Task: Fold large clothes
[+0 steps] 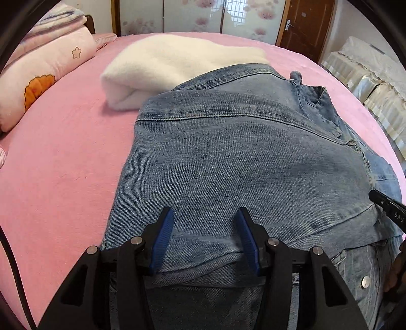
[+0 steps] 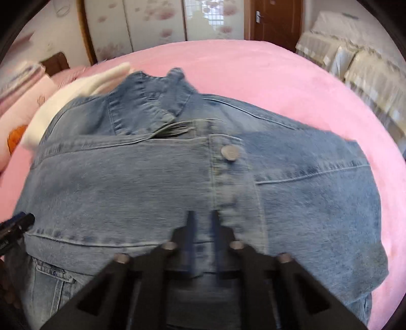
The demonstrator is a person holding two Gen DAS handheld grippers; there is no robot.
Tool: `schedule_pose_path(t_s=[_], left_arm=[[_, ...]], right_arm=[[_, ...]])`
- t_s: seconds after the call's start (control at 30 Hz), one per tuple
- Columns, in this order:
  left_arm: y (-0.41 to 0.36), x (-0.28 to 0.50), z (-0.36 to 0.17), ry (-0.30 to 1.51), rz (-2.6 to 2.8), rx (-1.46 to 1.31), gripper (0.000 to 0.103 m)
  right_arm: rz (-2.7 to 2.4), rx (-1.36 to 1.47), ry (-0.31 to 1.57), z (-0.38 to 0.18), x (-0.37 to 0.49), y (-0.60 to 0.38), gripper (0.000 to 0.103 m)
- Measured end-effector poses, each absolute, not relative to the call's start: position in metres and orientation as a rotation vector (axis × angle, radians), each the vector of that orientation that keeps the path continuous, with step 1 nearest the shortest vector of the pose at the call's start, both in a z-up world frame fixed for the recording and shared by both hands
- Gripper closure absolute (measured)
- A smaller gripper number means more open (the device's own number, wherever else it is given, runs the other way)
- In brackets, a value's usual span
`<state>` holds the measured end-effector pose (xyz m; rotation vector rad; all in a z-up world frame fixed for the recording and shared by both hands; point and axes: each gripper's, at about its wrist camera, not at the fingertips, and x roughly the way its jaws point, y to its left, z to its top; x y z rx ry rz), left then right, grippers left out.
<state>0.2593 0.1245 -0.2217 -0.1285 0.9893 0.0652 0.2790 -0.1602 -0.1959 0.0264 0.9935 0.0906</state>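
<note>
**Denim jacket lying on the pink bed, both grippers over its near end**

The left gripper (image 1: 205,223) hangs over the denim jacket (image 1: 241,162) with its blue pads (image 1: 162,241) standing well apart; cloth lies beneath them, nothing pinched. The right gripper (image 2: 203,226) has its fingers drawn nearly together over the jacket's button placket; the blur makes it impossible to tell whether any denim is caught between them.

The jacket lies flat with its long axis running away from the grippers, its collar (image 2: 162,101) at the far end and its hem nearest. A metal button (image 2: 229,152) shows on the placket. The hem is hidden under both tools, and the right wrist view is smeared throughout.

Beyond the jacket's collar sits a folded white blanket (image 1: 162,71), partly covered by the denim. Left of the jacket lies a pink pillow (image 1: 43,83) with an orange flower. All rest on a pink bedspread (image 1: 63,165). Past the jacket stand flowered wardrobe doors (image 1: 192,15) and a brown door (image 1: 304,25).
</note>
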Motion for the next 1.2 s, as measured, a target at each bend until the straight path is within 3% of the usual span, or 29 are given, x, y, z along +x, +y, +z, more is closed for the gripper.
schedule_pose_path(t_s=[0.2,0.67,0.8,1.07,1.2], left_arm=[[0.122,0.258,-0.221,0.978,0.079,-0.099,0.052],[0.124,0.261,-0.218,1.005,0.074,-0.110,0.051],[0.119,0.258,-0.208,1.011,0.083,-0.092,0.041],[0.102,0.241,-0.160,0.936,0.040,-0.075,0.040],[0.094,0.228,-0.132,0.894,0.030,-0.068,0.029]], right_arm=[[0.021,-0.116,0.957,-0.201,0.277,-0.135,0.093],[0.011,-0.046,0.999,-0.197,0.281,-0.144,0.090],[0.041,0.004,1.005,-0.186,0.275,-0.145,0.078],[0.078,0.008,0.935,-0.141,0.250,-0.141,0.078],[0.104,0.006,0.904,-0.115,0.234,-0.138,0.078]])
